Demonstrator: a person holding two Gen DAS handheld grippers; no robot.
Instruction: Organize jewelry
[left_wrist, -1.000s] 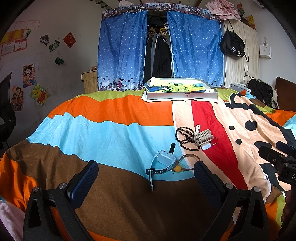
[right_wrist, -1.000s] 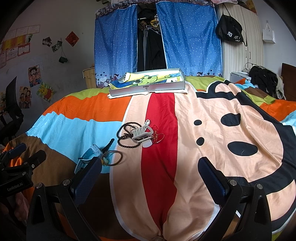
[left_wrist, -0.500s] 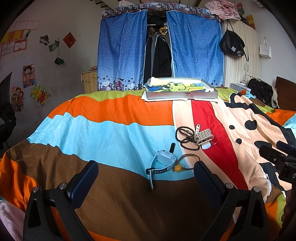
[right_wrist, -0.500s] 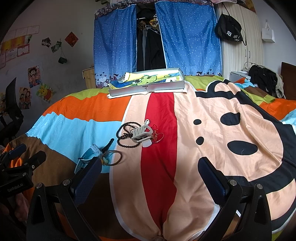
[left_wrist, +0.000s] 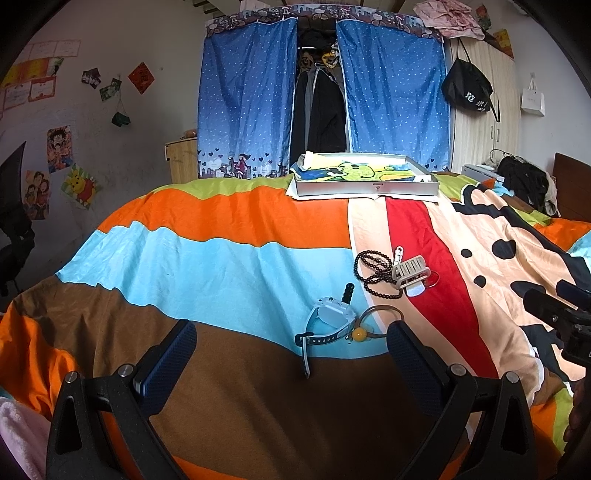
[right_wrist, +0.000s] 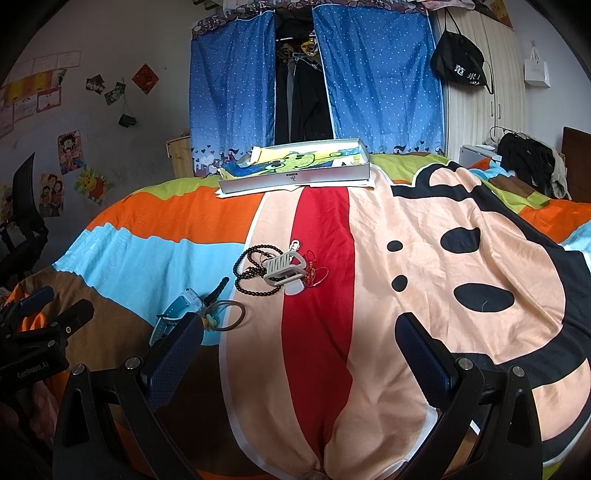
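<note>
Nothing's sorted yet, I'd say. The left gripper and right gripper both hover with jaws wide apart, holding nothing. The blue-strapped wristwatch lies on the striped bedspread, long axis running near-to-far, by a thin bangle with a yellow bead. Black bead necklace and white hair claw clip sit farther right; shallow grey box at the far edge.
</note>
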